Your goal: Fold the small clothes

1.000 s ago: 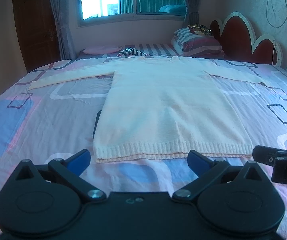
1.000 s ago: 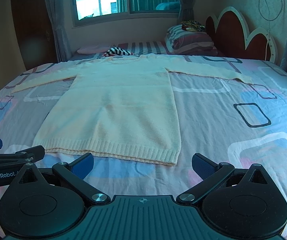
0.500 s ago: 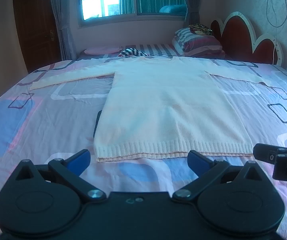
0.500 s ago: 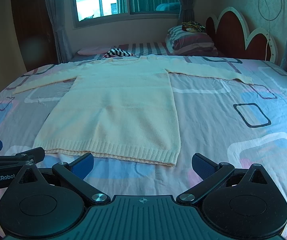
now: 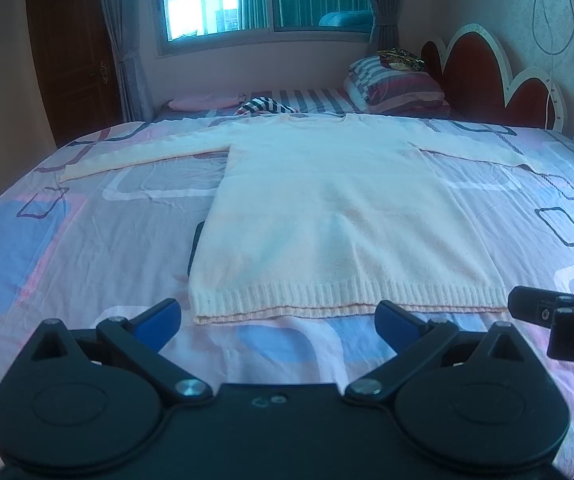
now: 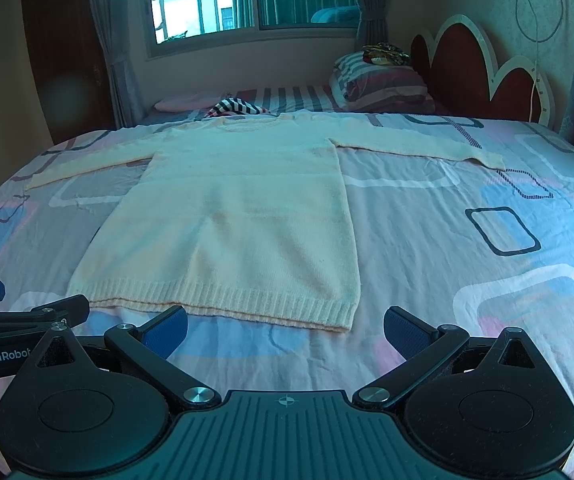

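Cream knit sweater (image 5: 339, 216) laid flat on patterned bedsheet (image 5: 99, 240), sleeves out to both sides, ribbed hem nearest the grippers. Left gripper (image 5: 278, 316) just short of hem, fingers spread wide, holding nothing. Right gripper (image 6: 285, 326) beside hem's right corner, fingers likewise spread, empty. Striped pillows (image 6: 383, 84) stacked by headboard (image 6: 483, 68); striped cloth (image 6: 235, 107) beyond collar. No containers visible.

Cream sweater (image 5: 327, 216); pink-blue bedsheet (image 5: 87, 240) (rectangle print); striped pillow (image 5: 395, 84); red headboard (image 5: 475, 76).
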`<control>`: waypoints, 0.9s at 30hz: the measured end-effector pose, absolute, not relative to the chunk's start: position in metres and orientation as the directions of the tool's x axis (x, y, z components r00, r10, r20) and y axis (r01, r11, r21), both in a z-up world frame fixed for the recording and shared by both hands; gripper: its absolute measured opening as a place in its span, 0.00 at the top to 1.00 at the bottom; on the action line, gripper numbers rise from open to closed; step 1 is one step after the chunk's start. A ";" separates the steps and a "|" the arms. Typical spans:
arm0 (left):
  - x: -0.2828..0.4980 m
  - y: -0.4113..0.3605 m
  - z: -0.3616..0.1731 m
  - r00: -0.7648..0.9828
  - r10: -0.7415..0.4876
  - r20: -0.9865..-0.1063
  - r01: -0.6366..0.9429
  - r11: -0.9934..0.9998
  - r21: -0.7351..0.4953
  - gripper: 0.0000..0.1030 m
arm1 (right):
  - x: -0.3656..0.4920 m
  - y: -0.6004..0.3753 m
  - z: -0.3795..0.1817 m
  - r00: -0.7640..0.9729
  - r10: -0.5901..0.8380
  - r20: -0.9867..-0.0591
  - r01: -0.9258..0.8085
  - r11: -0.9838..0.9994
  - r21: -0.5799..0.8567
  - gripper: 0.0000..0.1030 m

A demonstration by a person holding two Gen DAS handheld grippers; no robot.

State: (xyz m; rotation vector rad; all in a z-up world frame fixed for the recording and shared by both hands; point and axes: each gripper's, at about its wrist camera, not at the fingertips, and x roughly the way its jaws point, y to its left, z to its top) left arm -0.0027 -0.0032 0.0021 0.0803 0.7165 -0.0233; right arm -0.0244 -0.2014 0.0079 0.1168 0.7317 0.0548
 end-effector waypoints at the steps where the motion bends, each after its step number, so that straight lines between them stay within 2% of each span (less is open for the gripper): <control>1: -0.003 -0.004 0.002 0.754 0.007 -0.656 0.049 0.997 0.067 0.01 | -0.024 -0.201 0.008 0.743 0.092 -0.663 -0.009 0.992 0.126 0.00; 27: -0.005 -0.006 0.003 0.755 0.019 -0.655 0.044 0.996 0.079 0.01 | -0.026 -0.201 0.009 0.745 0.096 -0.660 -0.016 0.992 0.126 0.00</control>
